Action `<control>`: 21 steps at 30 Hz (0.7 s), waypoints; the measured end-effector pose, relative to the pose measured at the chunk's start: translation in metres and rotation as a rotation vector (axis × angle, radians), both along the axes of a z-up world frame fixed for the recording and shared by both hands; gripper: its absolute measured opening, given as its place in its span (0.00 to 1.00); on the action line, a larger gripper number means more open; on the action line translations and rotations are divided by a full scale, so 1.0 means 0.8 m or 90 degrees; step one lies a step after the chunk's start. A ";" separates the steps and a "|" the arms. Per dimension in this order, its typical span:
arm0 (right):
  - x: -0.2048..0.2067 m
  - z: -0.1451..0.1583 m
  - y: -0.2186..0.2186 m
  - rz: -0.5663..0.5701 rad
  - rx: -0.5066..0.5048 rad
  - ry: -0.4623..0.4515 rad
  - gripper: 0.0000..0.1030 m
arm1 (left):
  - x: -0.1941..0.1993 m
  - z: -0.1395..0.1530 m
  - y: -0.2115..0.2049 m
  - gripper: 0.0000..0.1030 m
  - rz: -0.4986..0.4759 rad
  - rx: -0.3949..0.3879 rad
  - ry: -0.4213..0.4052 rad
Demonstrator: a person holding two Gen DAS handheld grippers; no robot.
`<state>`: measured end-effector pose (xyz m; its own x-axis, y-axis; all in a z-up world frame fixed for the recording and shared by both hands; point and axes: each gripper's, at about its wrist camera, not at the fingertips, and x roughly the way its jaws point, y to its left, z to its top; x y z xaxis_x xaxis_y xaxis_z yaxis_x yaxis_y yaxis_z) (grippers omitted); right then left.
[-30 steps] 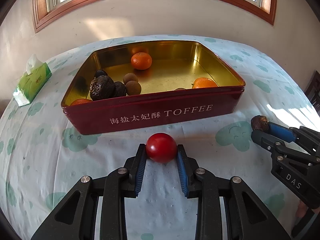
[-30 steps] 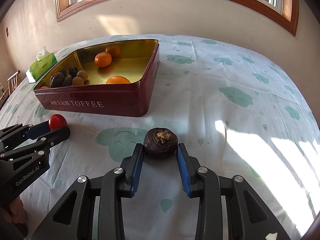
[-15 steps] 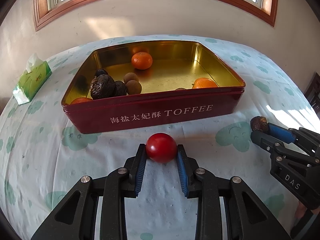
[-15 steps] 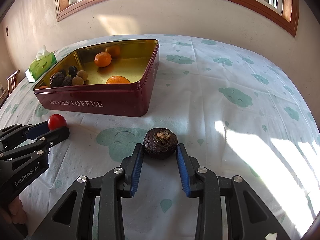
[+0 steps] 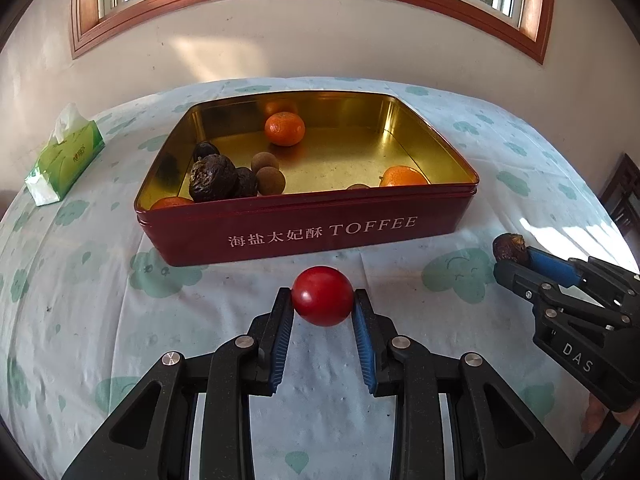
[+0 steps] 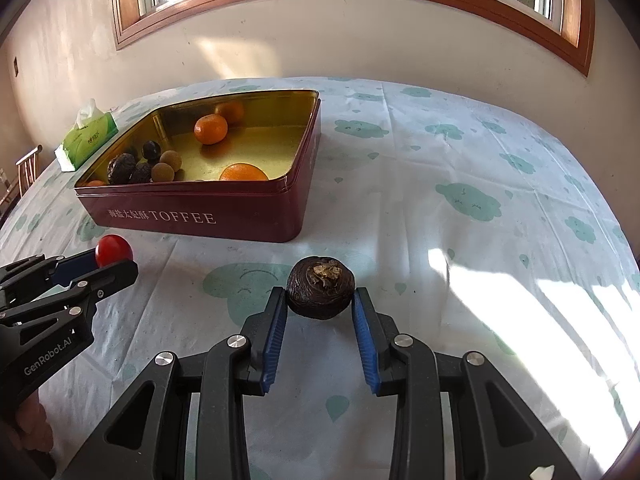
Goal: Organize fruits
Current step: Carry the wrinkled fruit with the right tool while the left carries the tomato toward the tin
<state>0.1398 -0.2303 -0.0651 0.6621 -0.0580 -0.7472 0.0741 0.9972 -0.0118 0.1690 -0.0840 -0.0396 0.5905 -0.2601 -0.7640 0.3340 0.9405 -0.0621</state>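
Left fingers: the left gripper (image 5: 322,302) has its blue pads pressed against both sides of a red tomato (image 5: 322,301), closed only as far as the fruit allows.
Right fingers: the right gripper (image 6: 320,298) is clamped the same way on a dark wrinkled fruit (image 6: 321,293), one pad on each side.
Tomato position: in front of the tin's lettered wall, outside the tin, over the tablecloth (image 5: 100,320); whether it touches the cloth cannot be told.
Dark fruit position: off the tin's near right corner, over a green cloud print.
Tin: a red TOFFEE tin (image 5: 304,232) with a gold inside holds mandarins (image 5: 285,129), brown longans (image 5: 270,180) and more dark wrinkled fruits (image 5: 213,178), these bunched at its left side.
Tissue pack: a green pack (image 5: 66,160) lies left of the tin, well apart.
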 end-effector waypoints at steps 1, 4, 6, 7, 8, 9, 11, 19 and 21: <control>-0.001 0.001 0.001 0.001 -0.002 -0.002 0.30 | -0.001 0.001 0.001 0.30 0.001 0.000 -0.001; -0.004 0.002 0.003 0.003 0.002 -0.003 0.30 | -0.004 0.003 0.005 0.30 0.001 -0.002 -0.003; -0.006 0.004 0.004 0.006 0.003 -0.004 0.30 | -0.007 0.006 0.009 0.30 0.001 -0.004 -0.004; -0.007 0.006 0.005 0.008 0.003 -0.006 0.30 | -0.009 0.008 0.011 0.30 0.002 -0.005 -0.005; -0.009 0.007 0.006 0.009 0.003 -0.007 0.30 | -0.010 0.009 0.013 0.30 0.002 -0.005 -0.006; -0.011 0.009 0.006 0.009 0.003 -0.010 0.30 | -0.011 0.011 0.015 0.30 0.002 -0.005 -0.007; -0.015 0.014 0.006 0.009 0.004 -0.015 0.30 | -0.011 0.014 0.020 0.30 0.007 0.000 -0.013; -0.010 0.038 0.005 0.013 -0.006 -0.039 0.30 | -0.004 0.031 0.039 0.30 0.028 0.000 -0.031; -0.008 0.046 0.005 0.015 -0.008 -0.048 0.30 | -0.002 0.038 0.043 0.30 0.028 0.001 -0.040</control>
<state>0.1333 -0.2266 -0.0286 0.7175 -0.0499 -0.6948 0.0512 0.9985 -0.0189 0.1671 -0.0497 -0.0088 0.6478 -0.2319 -0.7257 0.2953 0.9545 -0.0415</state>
